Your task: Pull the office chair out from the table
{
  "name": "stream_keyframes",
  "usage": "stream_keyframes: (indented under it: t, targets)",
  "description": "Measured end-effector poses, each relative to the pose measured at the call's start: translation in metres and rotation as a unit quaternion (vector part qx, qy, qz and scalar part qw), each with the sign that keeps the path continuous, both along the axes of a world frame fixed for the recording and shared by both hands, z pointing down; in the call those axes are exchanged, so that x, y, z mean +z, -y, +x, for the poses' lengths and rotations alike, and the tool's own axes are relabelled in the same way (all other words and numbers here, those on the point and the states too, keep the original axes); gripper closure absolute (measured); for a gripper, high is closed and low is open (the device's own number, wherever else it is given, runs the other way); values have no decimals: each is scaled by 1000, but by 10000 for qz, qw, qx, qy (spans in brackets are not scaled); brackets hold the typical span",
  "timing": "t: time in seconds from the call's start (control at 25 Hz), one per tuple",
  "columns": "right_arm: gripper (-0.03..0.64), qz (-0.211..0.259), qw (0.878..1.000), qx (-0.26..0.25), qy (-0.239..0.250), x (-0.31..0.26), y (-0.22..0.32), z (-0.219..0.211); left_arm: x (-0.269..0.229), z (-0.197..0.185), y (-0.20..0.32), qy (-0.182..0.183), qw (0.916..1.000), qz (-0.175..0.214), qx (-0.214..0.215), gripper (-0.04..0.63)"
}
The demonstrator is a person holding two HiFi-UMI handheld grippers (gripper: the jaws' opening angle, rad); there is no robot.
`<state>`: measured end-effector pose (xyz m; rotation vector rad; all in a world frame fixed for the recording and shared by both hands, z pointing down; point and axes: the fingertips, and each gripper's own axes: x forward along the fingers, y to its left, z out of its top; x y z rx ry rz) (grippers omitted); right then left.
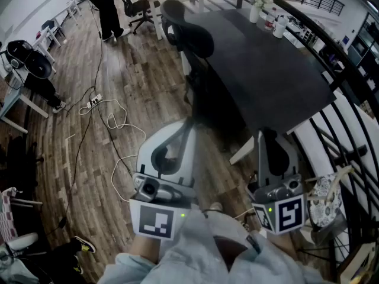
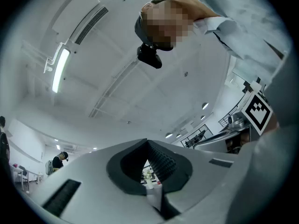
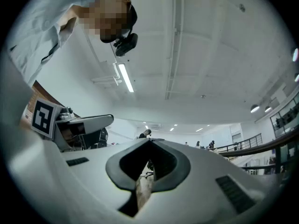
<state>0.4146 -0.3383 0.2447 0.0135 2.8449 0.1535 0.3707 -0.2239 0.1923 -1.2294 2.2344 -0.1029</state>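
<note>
Head view: office chair (image 1: 186, 34) at table (image 1: 266, 70), well fwd of both hand-held grippers (image 1: 189, 125) (image 1: 264, 135).

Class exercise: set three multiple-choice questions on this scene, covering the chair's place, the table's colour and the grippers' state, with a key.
1. The chair stands: A at the edge of the table; B on the table; C tipped over.
2. The table top is: A white; B dark; C red.
3. The left gripper and right gripper are: A open; B shut, empty; C holding cups.
Key: 1 A, it stands upright at the table's side; 2 B, nearly black; 3 B, jaws together, nothing between.
</note>
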Motion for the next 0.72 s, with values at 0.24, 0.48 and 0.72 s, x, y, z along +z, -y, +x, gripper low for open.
stream_keyframes:
  t: [0.24,0.48,0.72]
  targets:
    - [614,3,10000,-12,-15,1,-3,-10,1,-9,-3,-6,10000,-7,-15,603]
    - [614,-48,10000,13,-35,3,-3,-22,2,-20,-4,21,10000,-33,-7,603]
    - [614,-71,9999,38,-66,4,-7,-33,5,-33,-9,2,10000,-51,7,603]
